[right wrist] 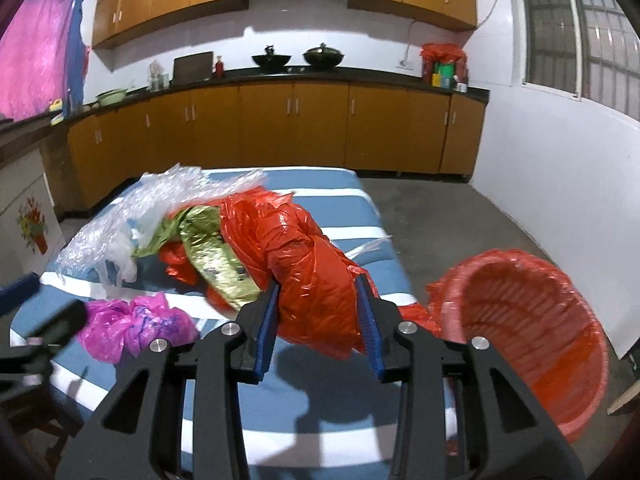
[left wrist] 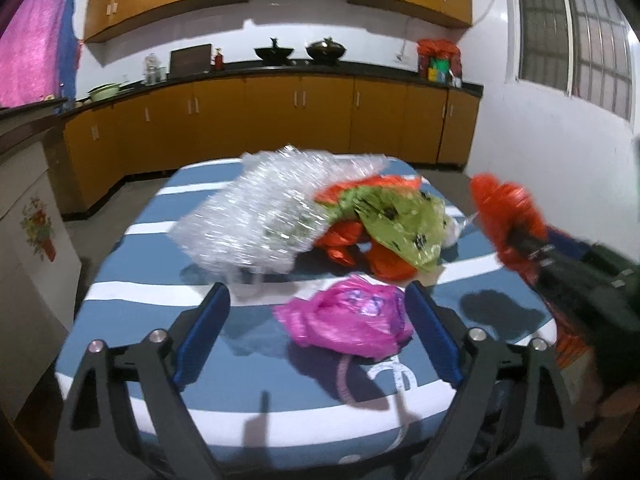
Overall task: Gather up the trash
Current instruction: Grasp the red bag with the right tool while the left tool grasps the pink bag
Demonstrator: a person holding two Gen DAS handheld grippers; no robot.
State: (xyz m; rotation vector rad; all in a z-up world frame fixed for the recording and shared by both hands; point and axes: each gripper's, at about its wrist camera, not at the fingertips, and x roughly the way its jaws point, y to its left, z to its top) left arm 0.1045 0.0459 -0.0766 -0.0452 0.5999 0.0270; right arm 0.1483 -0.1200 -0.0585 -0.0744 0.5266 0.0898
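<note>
We had the right gripper [right wrist: 318,312] pinching a red bag [right wrist: 304,256]; the left gripper [left wrist: 316,320] was spread around the pink bag [left wrist: 348,320]; the basket [right wrist: 576,384] seemingly empty, other wrappers remained.

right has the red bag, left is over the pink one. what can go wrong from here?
1. The crumpled red plastic bag in the right gripper reaches back into the pile; lifting may drag the green foil wrapper along.
2. The red lined waste basket sits beside the striped table, tilted; a loose bag could miss it.
3. The left gripper is open around the pink plastic bag, which lies off-centre, near one finger; closing might pinch only an edge.
</note>
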